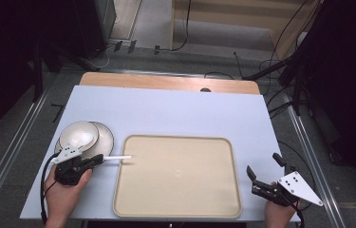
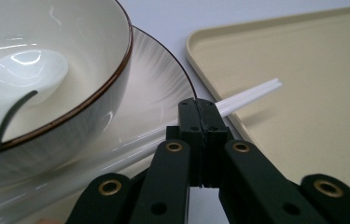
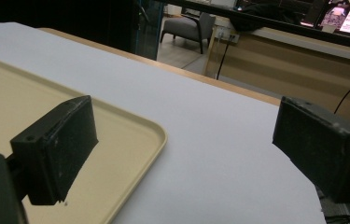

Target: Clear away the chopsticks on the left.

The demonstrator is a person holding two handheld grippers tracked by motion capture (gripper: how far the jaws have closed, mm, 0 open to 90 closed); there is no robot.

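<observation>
Near worktop's left edge: bowl (image 1: pixel 78 136) w/ a white spoon (image 2: pixel 21 77) inside, sitting on a plate (image 1: pixel 105 137). Just in front, left gripper (image 1: pixel 100 159), jaws clamped on white chopsticks (image 1: pixel 117 158); tips reach over the left rim of the beige tray (image 1: pixel 175 209). Tray lies mid-worktop along front edge. Right gripper (image 1: pixel 265 173) near front-right corner, jaws wide apart, nothing betw. them.
</observation>
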